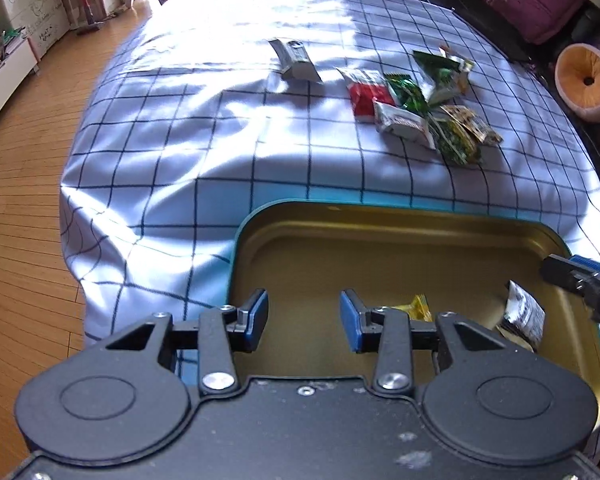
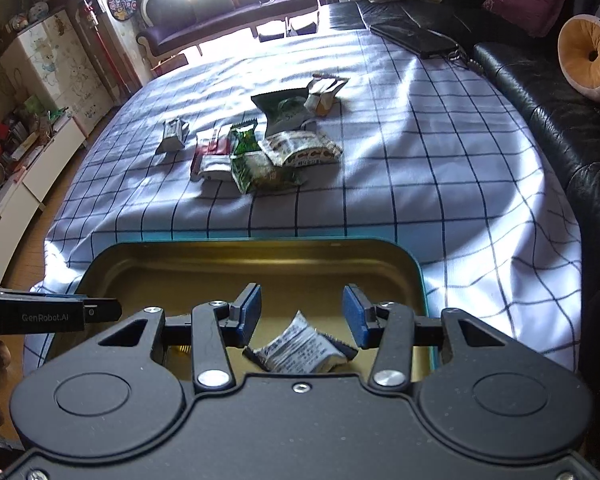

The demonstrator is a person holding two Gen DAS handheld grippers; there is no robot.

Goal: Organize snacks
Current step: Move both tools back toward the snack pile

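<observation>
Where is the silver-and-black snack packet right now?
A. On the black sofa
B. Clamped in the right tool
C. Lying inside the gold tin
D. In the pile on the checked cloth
C: the silver-and-black packet lies on the floor of the gold tin, below the right tool, whose jaws stand open and apart from it; the pile of snacks sits farther off on the cloth.

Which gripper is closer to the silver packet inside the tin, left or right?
Right. The right gripper is directly above the silver packet; the left gripper is off to its side.
</observation>
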